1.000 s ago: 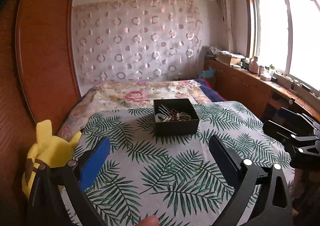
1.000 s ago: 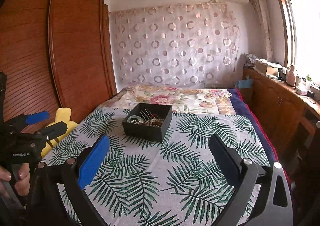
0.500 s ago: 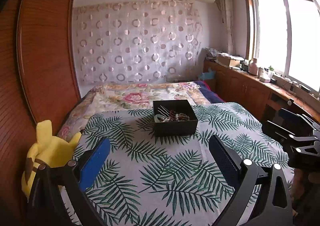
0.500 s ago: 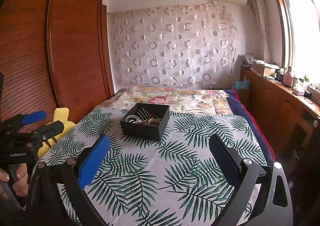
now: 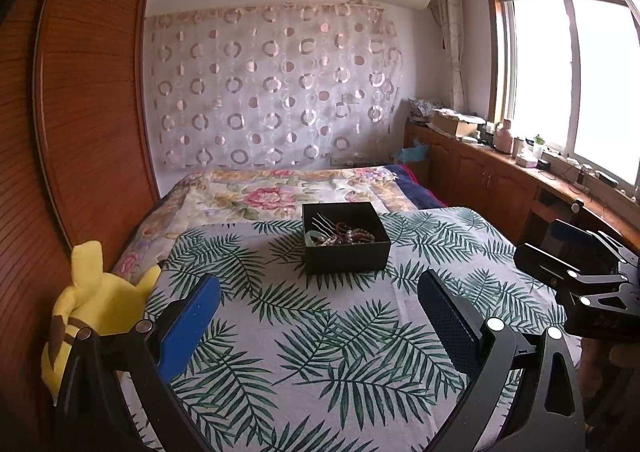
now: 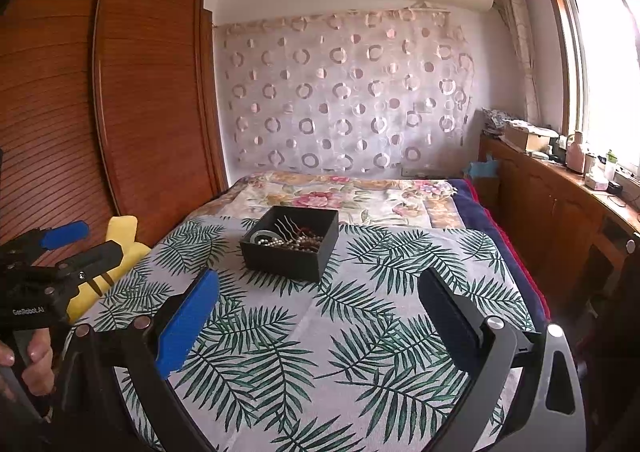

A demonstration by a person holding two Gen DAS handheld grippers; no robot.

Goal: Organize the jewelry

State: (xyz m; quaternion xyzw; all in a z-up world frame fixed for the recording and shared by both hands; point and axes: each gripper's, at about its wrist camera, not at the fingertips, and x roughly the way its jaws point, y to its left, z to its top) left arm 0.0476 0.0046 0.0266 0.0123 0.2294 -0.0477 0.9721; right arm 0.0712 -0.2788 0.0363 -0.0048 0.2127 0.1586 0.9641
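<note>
A black open box [image 5: 346, 242] sits on the palm-leaf cloth in the middle of the bed; it also shows in the right wrist view [image 6: 292, 244]. Inside lies tangled jewelry [image 5: 344, 235]: pearl and dark bead strands, a pale bangle and a hair comb, also seen in the right wrist view [image 6: 290, 239]. My left gripper [image 5: 320, 308] is open and empty, well short of the box. My right gripper [image 6: 320, 304] is open and empty, also short of the box. Each gripper shows at the edge of the other's view, the right one [image 5: 576, 256] and the left one [image 6: 68, 248].
A yellow plush toy [image 5: 88, 304] sits at the bed's left edge against the wooden wardrobe [image 5: 80, 112]. A floral quilt [image 5: 280, 192] covers the far bed. A wooden counter [image 5: 520, 176] with clutter runs under the window on the right.
Both grippers have tilted or risen slightly, so the box sits lower in the views. Both stay open and empty; the box has not moved.
</note>
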